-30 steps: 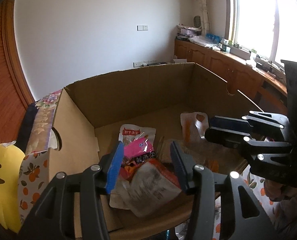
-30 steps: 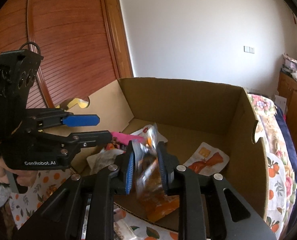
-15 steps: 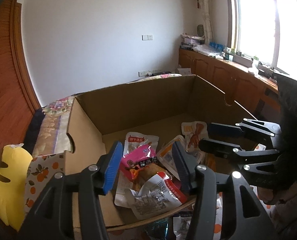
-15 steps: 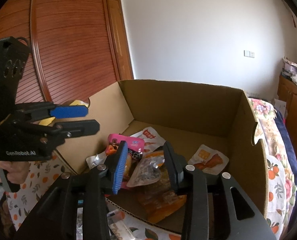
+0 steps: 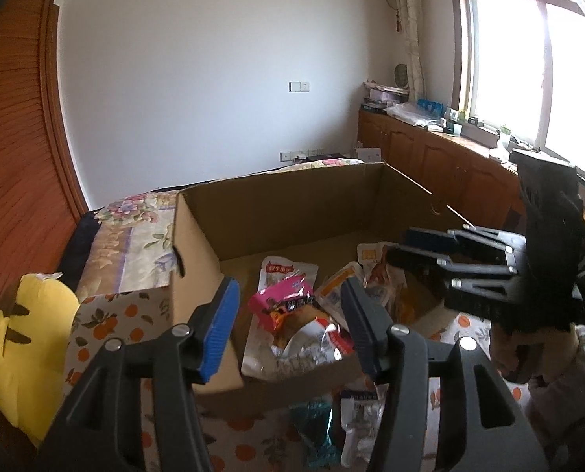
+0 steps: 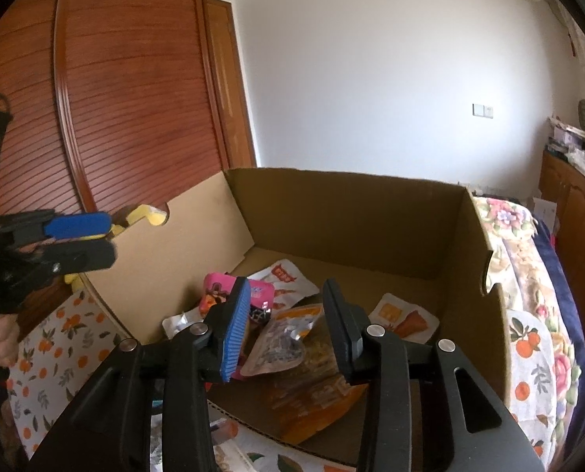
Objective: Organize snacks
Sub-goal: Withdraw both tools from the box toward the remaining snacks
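An open cardboard box [image 5: 292, 204] [image 6: 355, 204] holds several snack packets: a pink packet [image 5: 282, 301] [image 6: 221, 293], a silver and red packet [image 5: 304, 342], a white packet with an orange picture [image 6: 404, 316] and a large orange packet [image 6: 312, 393]. My left gripper [image 5: 288, 324] is open and empty above the box's near edge. My right gripper [image 6: 288, 326] is open and empty above the orange packet. Each gripper shows in the other's view, the right one [image 5: 430, 246] and the left one [image 6: 83, 240].
The box sits on a bed with an orange-print sheet [image 5: 107, 318] [image 6: 52, 350]. More packets [image 5: 355, 421] lie on the sheet in front of the box. A yellow plush toy [image 5: 24, 346] lies left. A wooden sliding door [image 6: 127, 90] stands behind; cabinets [image 5: 441, 161] line the right wall.
My right gripper opened and let go of the packet it held; the packet now lies in the box. Both grippers pulled back and up from the box.
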A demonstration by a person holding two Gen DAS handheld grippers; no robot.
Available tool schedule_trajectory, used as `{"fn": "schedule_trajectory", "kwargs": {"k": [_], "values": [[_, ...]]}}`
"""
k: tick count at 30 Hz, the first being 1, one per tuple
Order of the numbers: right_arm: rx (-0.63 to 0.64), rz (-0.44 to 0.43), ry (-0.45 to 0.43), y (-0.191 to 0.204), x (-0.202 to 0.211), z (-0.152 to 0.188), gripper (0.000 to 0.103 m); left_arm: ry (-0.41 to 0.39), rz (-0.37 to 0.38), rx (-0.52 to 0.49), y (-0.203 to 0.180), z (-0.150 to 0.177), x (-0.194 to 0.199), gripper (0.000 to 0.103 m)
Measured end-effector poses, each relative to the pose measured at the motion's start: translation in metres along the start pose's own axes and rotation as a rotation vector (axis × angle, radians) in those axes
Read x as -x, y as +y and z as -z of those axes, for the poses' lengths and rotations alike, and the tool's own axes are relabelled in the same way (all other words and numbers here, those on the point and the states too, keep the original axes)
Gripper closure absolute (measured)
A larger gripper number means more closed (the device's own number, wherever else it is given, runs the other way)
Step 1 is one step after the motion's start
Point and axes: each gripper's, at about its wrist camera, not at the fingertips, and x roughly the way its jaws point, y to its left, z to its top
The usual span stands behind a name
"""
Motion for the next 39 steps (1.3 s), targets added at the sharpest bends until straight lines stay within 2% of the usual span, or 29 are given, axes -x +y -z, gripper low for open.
{"fn": "schedule_trajectory", "kwargs": {"k": [11, 20, 29, 35, 39], "values": [[0.058, 0.006, -0.005, 0.027, 0.018, -0.013, 0.06, 0.004, -0.015, -0.003, 0.005, 0.022, 0.025, 0.048], [0.073, -0.004, 0.004, 0.054, 0.061, -0.006, 0.053, 0.044, 0.032, -0.001, -0.001, 0.049, 0.039, 0.048], [0.048, -0.018, 0.067, 0.067, 0.074, 0.03, 0.049, 0.137, 0.037, -0.035, -0.002, 0.089, 0.031, 0.048], [0.019, -0.021, 0.134, 0.061, 0.059, 0.061, 0.049, 0.245, 0.047, -0.039, 0.003, 0.119, 0.01, 0.048], [0.023, -0.016, 0.183, 0.059, 0.043, 0.074, 0.049, 0.289, 0.044, -0.053, 0.004, 0.129, 0.0, 0.048]]}}
